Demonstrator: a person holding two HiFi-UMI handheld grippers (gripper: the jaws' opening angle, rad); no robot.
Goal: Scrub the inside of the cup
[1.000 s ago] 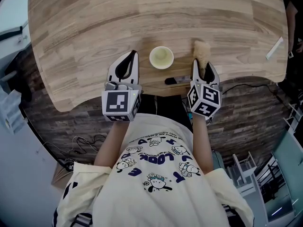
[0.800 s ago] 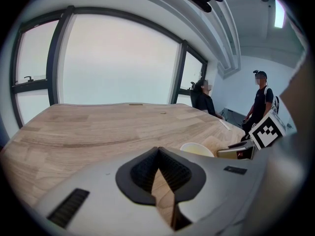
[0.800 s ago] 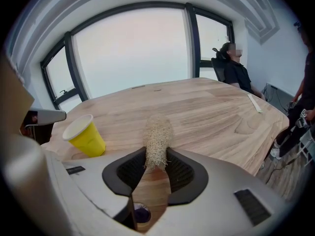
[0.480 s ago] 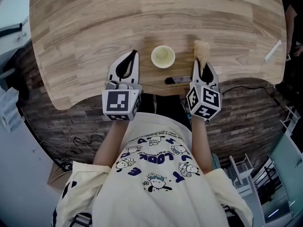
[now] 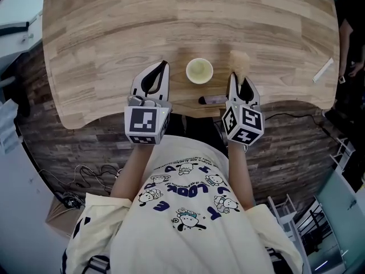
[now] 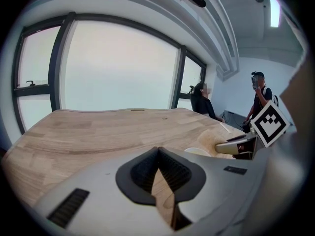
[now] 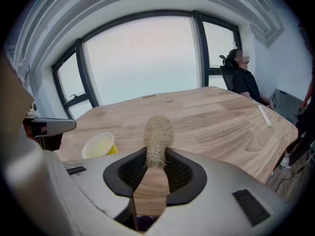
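Wooden table under you shows only the opening step done. Your left gripper hovers over the near edge, its jaws pressed together on nothing. Your right gripper, further right along that edge, has just been closing its jaws and now has a grip. The pale yellow cup stands upright by the near edge, between the two grippers and touched by neither. The loofah scrubber is what the right jaws clamp, by its base. I judge the pickup finished; bracing the cup and all the scrubbing remain.
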